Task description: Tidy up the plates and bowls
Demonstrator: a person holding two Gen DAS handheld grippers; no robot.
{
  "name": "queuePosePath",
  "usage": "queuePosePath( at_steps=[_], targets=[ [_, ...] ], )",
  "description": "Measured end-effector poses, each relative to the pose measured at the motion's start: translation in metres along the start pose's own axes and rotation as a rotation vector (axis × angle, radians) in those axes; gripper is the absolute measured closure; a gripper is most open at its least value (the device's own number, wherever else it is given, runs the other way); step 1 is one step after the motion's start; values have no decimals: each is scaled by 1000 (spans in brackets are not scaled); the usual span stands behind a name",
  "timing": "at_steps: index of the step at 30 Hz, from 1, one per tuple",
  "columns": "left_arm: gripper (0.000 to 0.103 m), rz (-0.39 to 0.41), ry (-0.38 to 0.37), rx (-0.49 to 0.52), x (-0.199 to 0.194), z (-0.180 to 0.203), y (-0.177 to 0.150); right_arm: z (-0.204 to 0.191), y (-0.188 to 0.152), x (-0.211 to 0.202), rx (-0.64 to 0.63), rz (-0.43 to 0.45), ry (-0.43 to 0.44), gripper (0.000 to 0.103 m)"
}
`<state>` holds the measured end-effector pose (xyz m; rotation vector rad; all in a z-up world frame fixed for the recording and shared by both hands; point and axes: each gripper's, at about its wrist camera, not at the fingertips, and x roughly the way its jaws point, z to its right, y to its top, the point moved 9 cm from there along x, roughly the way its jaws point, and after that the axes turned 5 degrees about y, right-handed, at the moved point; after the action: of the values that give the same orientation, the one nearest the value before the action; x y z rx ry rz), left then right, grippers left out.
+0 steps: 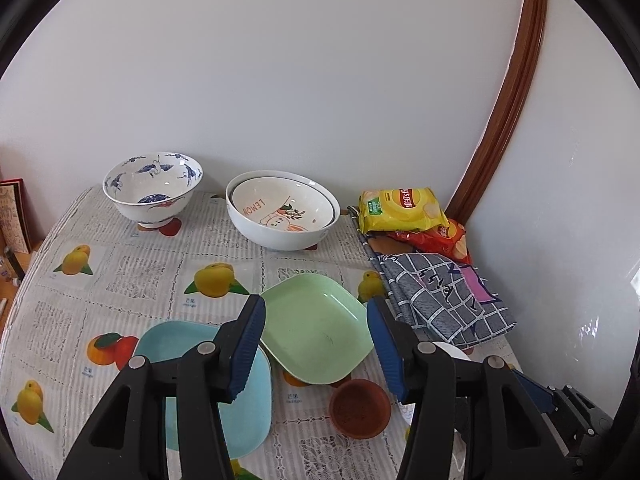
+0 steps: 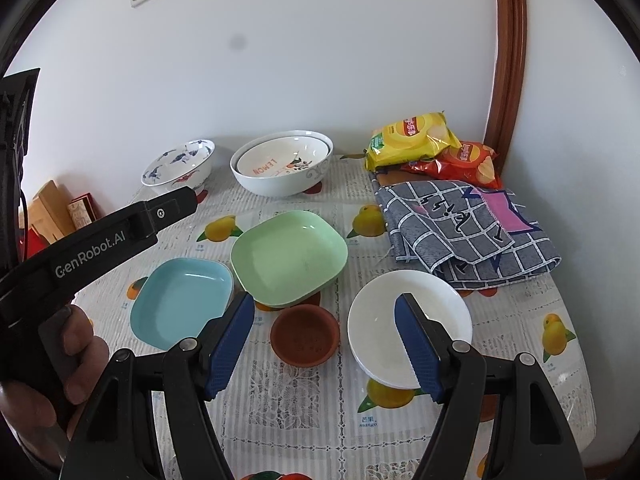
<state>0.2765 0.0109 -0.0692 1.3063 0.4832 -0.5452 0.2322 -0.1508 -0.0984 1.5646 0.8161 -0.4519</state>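
Both the left gripper (image 1: 316,344) and the right gripper (image 2: 324,344) are hovering open and holding nothing, while the green plate (image 2: 289,257), blue plate (image 2: 182,302), white plate (image 2: 408,326) and far bowls (image 2: 282,166) are lying mostly unstacked.

Both views ride just behind a pair of tongs and look forward and down across the table (image 1: 120,272) toward the white wall. The left view sits low and close over the green plate (image 1: 316,328) and blue plate (image 1: 240,408), its fingers framing them. The right view sits further right and a little higher, over the white plate (image 2: 408,320); both share the plates, brown dish (image 2: 305,335) and bowls (image 2: 280,164).
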Motion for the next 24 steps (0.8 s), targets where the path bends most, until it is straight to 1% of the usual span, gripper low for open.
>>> queuePosePath(
  at_steps=[2, 13, 24],
  targets=[
    [52, -4, 17, 8, 6, -2, 1, 3, 1, 4, 9, 0, 3, 31],
    [52, -67, 39, 9, 46, -11, 4, 19, 14, 39, 35, -21, -4, 31],
    [52, -146, 67, 12, 96, -21, 2, 33, 26, 86, 26, -59, -24, 32]
  ],
)
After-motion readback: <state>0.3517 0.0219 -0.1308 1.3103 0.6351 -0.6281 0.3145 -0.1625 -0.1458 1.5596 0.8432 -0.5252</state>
